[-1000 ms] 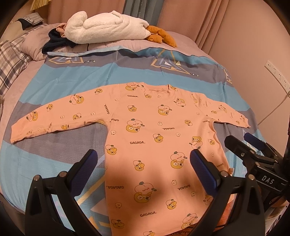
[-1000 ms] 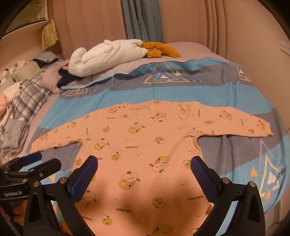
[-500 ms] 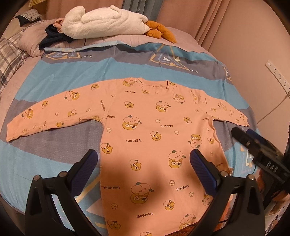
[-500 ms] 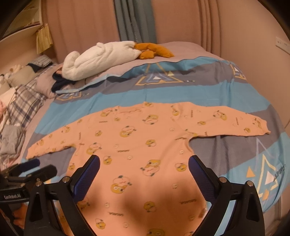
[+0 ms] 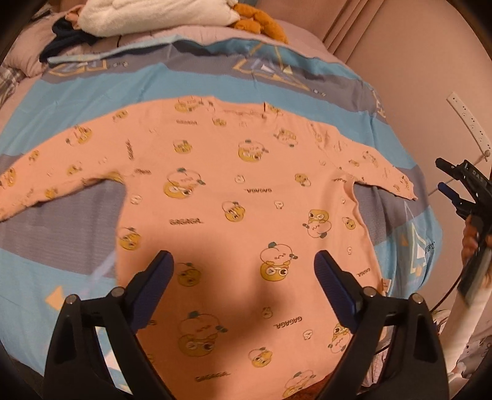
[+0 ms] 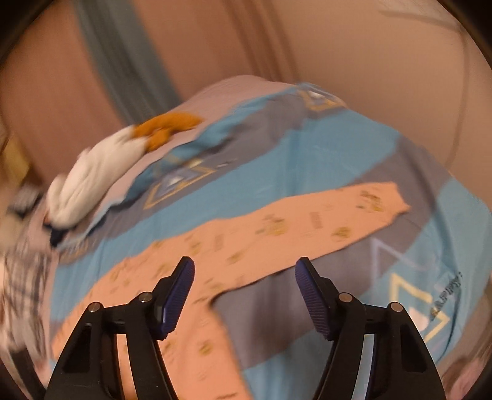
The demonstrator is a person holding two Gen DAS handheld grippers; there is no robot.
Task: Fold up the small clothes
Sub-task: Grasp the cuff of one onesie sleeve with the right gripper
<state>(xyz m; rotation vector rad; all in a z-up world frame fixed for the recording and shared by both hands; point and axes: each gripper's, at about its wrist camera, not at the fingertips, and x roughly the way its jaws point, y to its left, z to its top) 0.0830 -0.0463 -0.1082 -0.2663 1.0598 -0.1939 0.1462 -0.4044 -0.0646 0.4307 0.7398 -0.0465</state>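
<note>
**Shirt spread flat, folding not yet begun**

On the bed (image 5: 307, 70), covered by a blue-and-grey quilt, the peach long-sleeved shirt (image 5: 246, 197) lay face up and fully spread, collar toward the pillows, hem toward the near edge, both sleeves stretched out sideways. No sleeve had been turned in and no crease made, so by my judgement the task stood at its very start: sleeves, then body, all remained to be folded.

The left hand-held gripper (image 5: 244, 270) hung over the lower half of the shirt's body, its jaws spread wide and holding nothing; whether the tips touched the cloth could not be told. The right hand-held gripper (image 6: 245, 277) was likewise wide open and empty, pointed at the right sleeve (image 6: 276, 224), which ran across its view just beyond the tips, with the armpit corner below the left finger. That view was smeared by blur. From the left camera the right hand-held gripper (image 5: 452, 184) showed off the bed's right side, near the cuff.

A white towel (image 5: 153, 15) and an orange plush toy (image 5: 261, 21) sat at the head of the bed, well apart from the shirt.
</note>
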